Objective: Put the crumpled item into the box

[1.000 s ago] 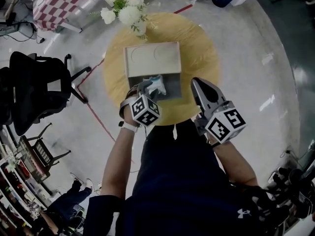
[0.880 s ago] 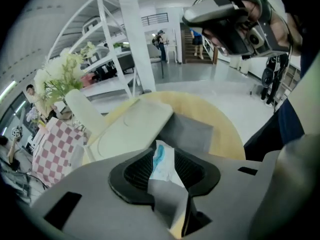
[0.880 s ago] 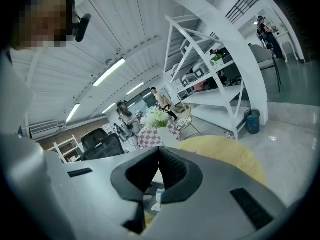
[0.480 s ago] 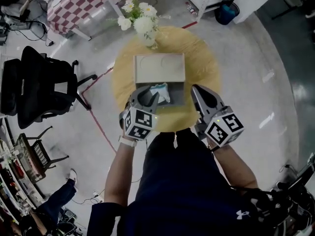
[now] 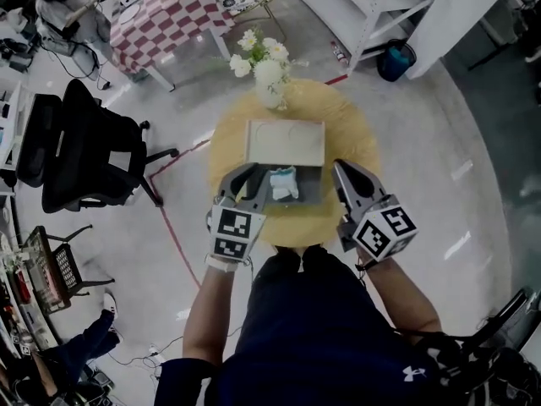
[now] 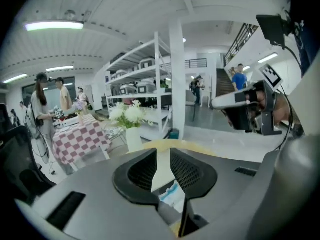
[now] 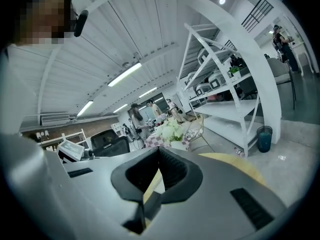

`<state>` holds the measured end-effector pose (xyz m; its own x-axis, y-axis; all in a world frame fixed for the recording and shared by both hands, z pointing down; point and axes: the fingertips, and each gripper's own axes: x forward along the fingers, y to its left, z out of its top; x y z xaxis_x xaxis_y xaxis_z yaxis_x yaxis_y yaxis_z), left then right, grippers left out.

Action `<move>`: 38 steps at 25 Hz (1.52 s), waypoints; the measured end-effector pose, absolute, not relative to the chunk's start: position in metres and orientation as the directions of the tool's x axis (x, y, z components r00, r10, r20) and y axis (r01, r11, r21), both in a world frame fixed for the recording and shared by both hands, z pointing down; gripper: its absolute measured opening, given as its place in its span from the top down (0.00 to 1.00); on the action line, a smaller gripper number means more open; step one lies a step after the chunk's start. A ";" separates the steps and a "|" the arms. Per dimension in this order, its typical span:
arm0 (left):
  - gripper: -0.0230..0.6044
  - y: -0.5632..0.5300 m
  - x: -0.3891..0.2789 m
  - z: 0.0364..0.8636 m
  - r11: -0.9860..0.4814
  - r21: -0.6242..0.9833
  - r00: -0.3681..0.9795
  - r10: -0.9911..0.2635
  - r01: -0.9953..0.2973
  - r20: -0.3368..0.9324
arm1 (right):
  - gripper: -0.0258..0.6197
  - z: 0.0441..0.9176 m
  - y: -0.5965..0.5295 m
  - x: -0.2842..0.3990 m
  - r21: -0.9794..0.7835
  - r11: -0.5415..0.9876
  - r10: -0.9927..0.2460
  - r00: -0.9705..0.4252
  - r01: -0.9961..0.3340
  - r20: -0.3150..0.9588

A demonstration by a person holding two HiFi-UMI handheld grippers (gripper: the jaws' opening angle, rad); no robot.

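An open box [image 5: 311, 189] stands in the middle of a round yellow table [image 5: 355, 134], its pale lid [image 5: 285, 142] folded back on the far side. The crumpled white and blue item [image 5: 284, 183] lies inside it. My left gripper [image 5: 247, 180] hovers at the box's near left corner, clear of the item. Its jaws are closing with nothing between them. In the left gripper view, the left gripper [image 6: 162, 156] frames the lid and the crumpled item [image 6: 172, 194] beyond its tips. My right gripper [image 5: 340, 169] is at the box's near right corner, its tips together and empty.
A white vase of flowers [image 5: 266, 74] stands on the table's far edge behind the box. A black office chair [image 5: 84, 150] is on the floor to the left. A checked table [image 5: 165, 19], white shelving and a blue bin [image 5: 396, 57] lie farther off. People stand in the background.
My left gripper has drawn back from over the box toward me, and the crumpled item stays lying inside. The right gripper has hardly moved. The head view has shifted.
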<state>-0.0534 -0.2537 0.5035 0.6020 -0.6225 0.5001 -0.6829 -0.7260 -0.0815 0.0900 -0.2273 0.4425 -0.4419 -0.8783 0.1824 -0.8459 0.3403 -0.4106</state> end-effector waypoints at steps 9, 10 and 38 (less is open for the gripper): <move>0.92 -0.248 -0.068 0.419 -0.659 -0.037 0.624 -0.727 -0.751 0.288 | 0.96 0.400 -0.234 0.078 -0.368 0.409 -0.873 -0.475 -0.835 0.107; 0.92 -0.247 -0.071 0.411 -0.652 -0.036 0.621 -0.737 -0.757 0.266 | 0.96 0.396 -0.234 0.077 -0.366 0.416 -0.873 -0.479 -0.833 0.098; 0.94 -0.223 -0.077 0.297 -0.635 -0.043 0.637 -0.770 -0.771 -0.034 | 0.96 0.286 -0.220 0.058 -0.118 0.513 -0.857 -0.501 -0.850 -0.118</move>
